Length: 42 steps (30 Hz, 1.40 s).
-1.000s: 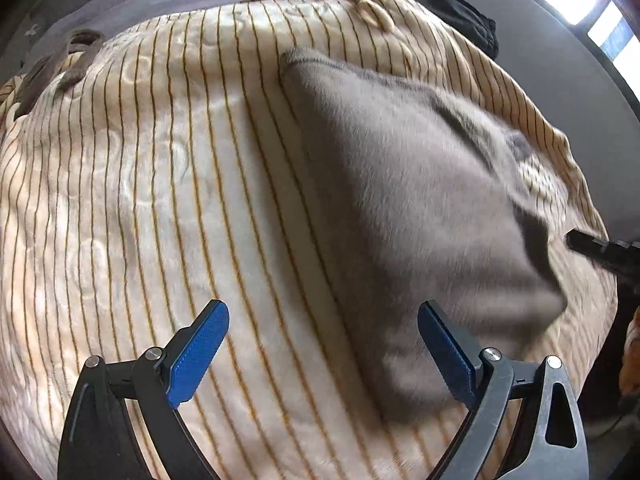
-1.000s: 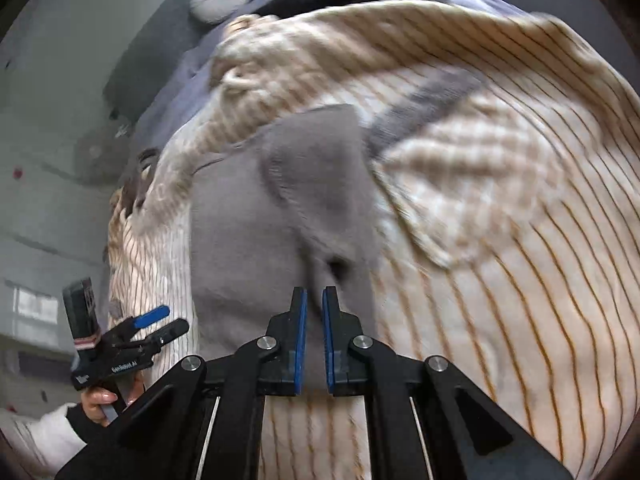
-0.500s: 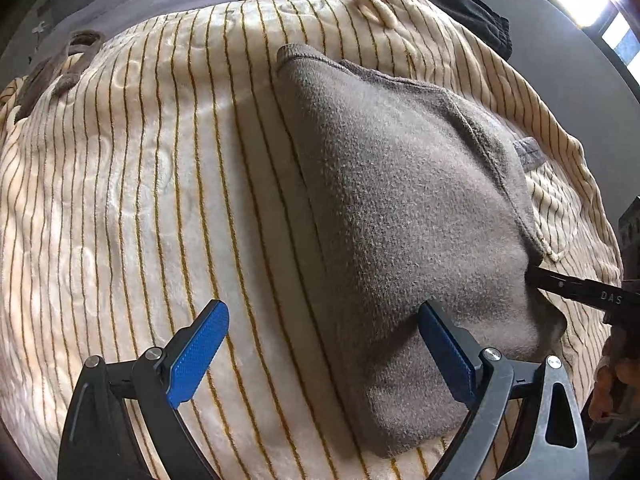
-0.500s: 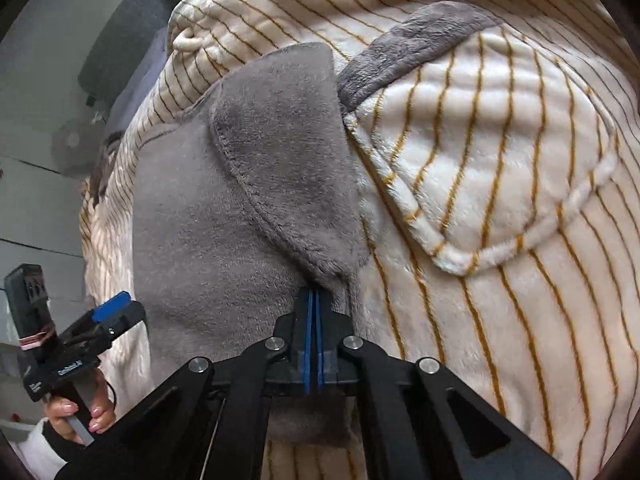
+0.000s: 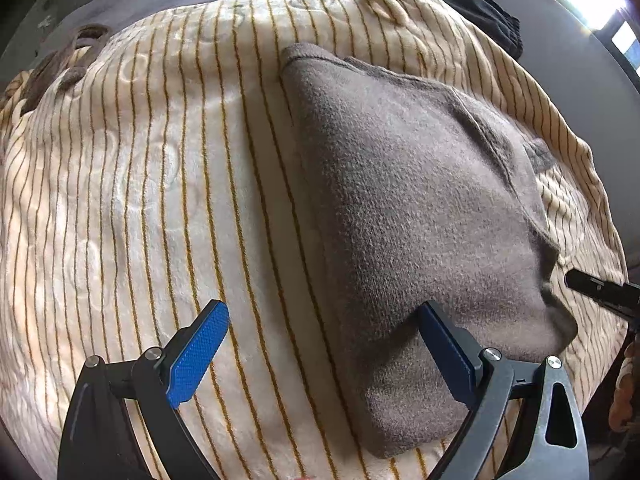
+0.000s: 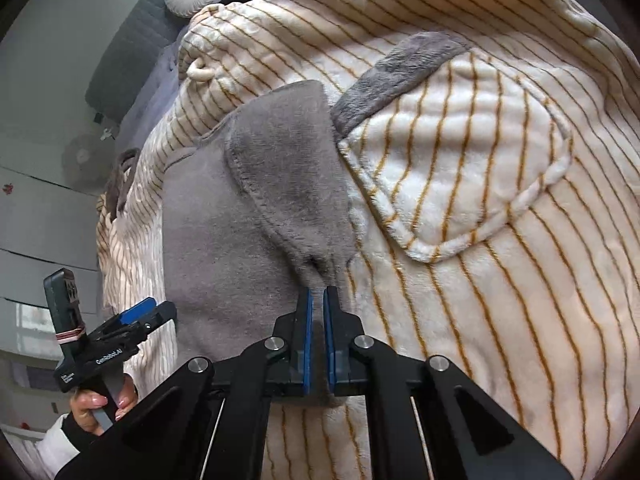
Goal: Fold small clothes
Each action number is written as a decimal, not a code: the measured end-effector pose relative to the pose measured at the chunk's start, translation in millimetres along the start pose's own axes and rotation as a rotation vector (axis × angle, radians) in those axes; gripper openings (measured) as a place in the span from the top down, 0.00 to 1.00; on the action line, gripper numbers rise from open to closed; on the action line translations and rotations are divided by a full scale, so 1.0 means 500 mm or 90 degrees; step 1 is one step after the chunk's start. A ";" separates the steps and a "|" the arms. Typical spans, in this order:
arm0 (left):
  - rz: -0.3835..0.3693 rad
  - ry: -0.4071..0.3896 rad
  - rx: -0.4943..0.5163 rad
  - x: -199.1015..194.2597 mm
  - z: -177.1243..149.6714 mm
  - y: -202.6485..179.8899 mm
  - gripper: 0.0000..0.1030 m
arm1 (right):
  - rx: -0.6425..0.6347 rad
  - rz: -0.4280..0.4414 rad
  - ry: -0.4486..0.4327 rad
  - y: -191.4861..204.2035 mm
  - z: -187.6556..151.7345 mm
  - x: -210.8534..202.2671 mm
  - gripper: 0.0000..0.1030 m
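R gripper (image 6: 317, 294) jaws, just opened slightly, pinch grey fleece flap (image 6: 288, 168) beside striped pocket (image 6: 452, 152); L gripper (image 5: 324, 344) wide, nothing held.

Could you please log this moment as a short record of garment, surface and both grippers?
garment: grey fleece piece, lying on the striped cloth
surface: cream striped plush garment with a patch pocket
left gripper: open, one finger resting on the grey fleece
right gripper: pinching the grey fleece edge
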<state>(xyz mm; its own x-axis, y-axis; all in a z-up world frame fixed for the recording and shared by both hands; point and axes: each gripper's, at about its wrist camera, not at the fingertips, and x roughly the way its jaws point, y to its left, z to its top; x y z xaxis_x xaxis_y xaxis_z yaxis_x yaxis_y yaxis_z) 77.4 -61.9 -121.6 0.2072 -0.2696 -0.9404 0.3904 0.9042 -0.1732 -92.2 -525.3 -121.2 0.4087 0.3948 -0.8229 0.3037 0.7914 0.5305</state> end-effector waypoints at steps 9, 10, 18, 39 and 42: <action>0.030 0.024 -0.022 0.008 0.014 0.013 0.00 | 0.016 -0.010 0.002 -0.015 0.011 0.004 0.33; 0.037 0.022 -0.017 0.008 0.016 0.010 0.00 | 0.014 -0.012 0.004 -0.014 0.013 0.005 0.29; 0.021 0.034 -0.023 0.016 0.028 0.020 0.00 | -0.003 -0.006 0.018 -0.005 0.042 0.023 0.29; -0.158 0.033 -0.071 0.121 0.140 0.023 0.00 | 0.040 0.226 0.132 -0.045 0.157 0.154 0.27; -0.183 0.021 -0.075 0.128 0.156 0.002 0.00 | 0.044 0.258 0.145 -0.041 0.172 0.170 0.26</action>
<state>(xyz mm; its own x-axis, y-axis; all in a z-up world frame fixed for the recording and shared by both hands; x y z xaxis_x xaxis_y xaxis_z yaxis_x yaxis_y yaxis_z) 161.2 -104.2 -159.3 0.0731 -0.5101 -0.8570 0.3219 0.8254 -0.4638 10.3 -548.1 -184.4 0.3091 0.7639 -0.5665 0.2179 0.5230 0.8240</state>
